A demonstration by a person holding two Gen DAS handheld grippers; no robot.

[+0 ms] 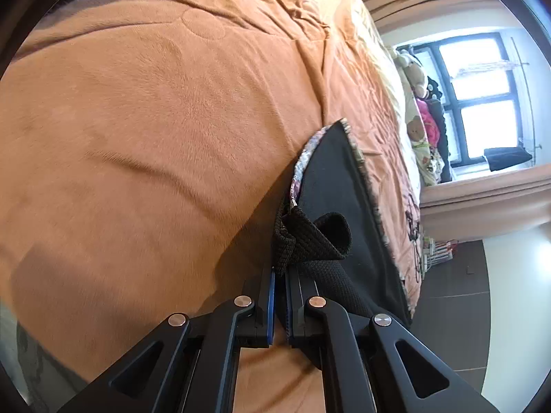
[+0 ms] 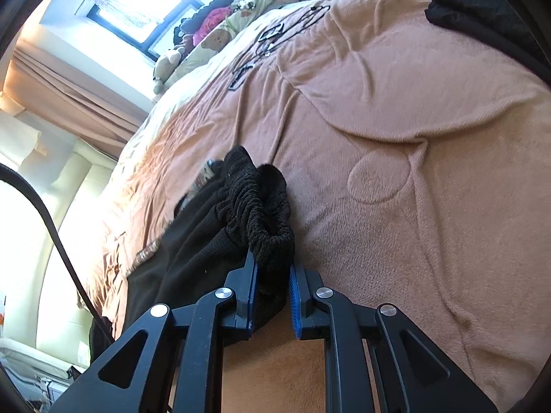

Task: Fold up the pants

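The black pants [image 1: 339, 186] hang and drape over an orange-brown blanket [image 1: 155, 130] on a bed. My left gripper [image 1: 279, 272] is shut on a bunched strip of the black ribbed waistband [image 1: 310, 237]; a patterned lining edge shows along the pants' upper rim. In the right wrist view my right gripper [image 2: 273, 268] is shut on the gathered elastic waistband [image 2: 265, 206], with the dark pants [image 2: 179, 261] trailing down to the left over the blanket [image 2: 396, 137].
Stuffed toys and pillows [image 2: 210, 34] lie by the window [image 2: 144, 3] at the bed's far end. Black cables and small devices [image 2: 272, 38] lie on the blanket. A dark garment [image 2: 482, 7] sits at the bed's far corner. Dark tiled floor [image 1: 454, 296] lies beside the bed.
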